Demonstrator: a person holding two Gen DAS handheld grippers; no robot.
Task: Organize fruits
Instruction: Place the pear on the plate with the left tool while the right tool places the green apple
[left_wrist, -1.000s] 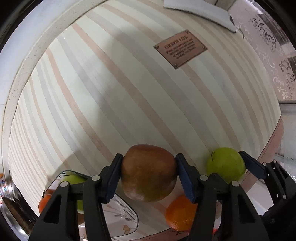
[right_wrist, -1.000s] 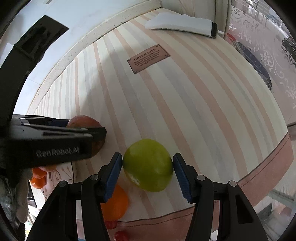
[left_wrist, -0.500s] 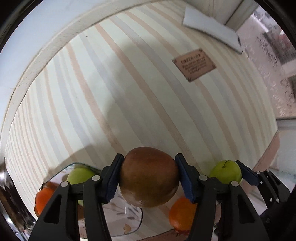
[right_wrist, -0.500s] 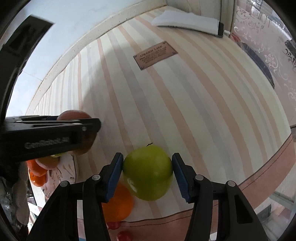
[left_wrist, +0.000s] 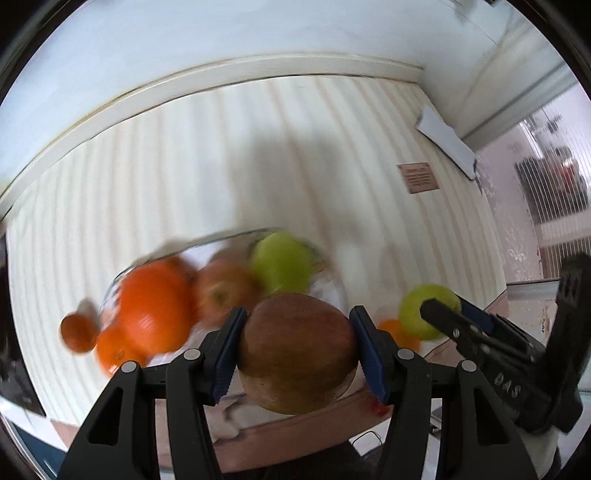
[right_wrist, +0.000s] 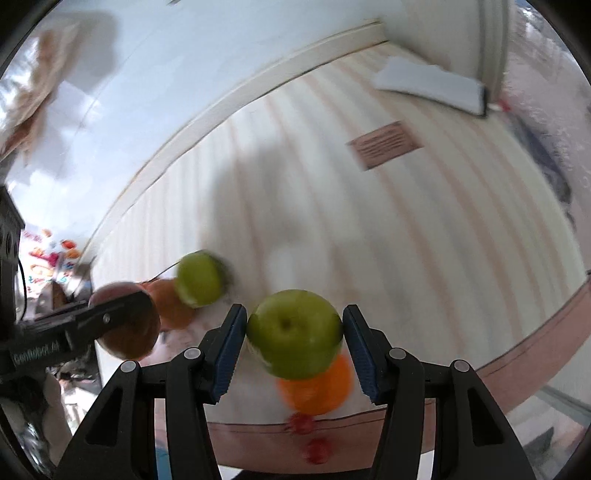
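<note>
My left gripper (left_wrist: 298, 317) is shut on a brown-red apple (left_wrist: 295, 354) and holds it in the air just in front of a glass plate (left_wrist: 221, 238). Blurred on that plate lie a large orange (left_wrist: 155, 306), a reddish apple (left_wrist: 221, 291) and a green apple (left_wrist: 282, 262). My right gripper (right_wrist: 293, 312) is shut on another green apple (right_wrist: 295, 332), raised above a loose orange (right_wrist: 317, 384) on the striped tablecloth. The right wrist view shows the left gripper's apple (right_wrist: 125, 336) at the left.
A small orange (left_wrist: 77, 332) lies left of the plate. Two small red fruits (right_wrist: 303, 422) sit at the table's brown front border. A white folded cloth (right_wrist: 428, 88) and a brown label plaque (right_wrist: 384, 144) are at the far right, beside the wall.
The left gripper has risen and swung over toward the plate with its apple, so the plate's fruits now fill its view. The right gripper has lifted the green apple off the cloth.
</note>
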